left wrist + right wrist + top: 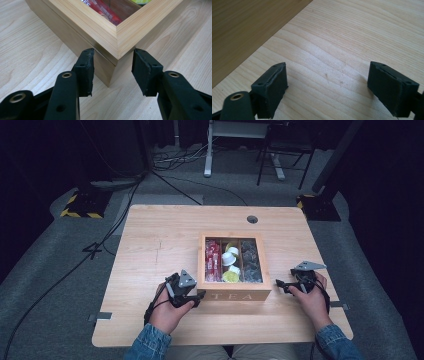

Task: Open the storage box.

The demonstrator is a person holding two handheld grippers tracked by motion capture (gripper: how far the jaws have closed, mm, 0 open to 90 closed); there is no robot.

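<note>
A person is sitting at a pale wooden table (150,245), holding a gripper in each hand beside a wooden tea box (234,292).

The tea box is sitting near the table's front edge, slightly right of centre, its three compartments holding red packets, white and yellow pods, and grey sachets. The left gripper (112,71) is squeezing the box's front left corner, its black pads pressing the two walls that meet there. The right gripper (327,85) is hovering over bare wood just right of the box, jaws standing wide apart with nothing between them. Grey carpet is surrounding the table, black cables are trailing across it, and a desk frame and dark stands with yellow-and-black striped bases are standing in the dim room behind.
</note>
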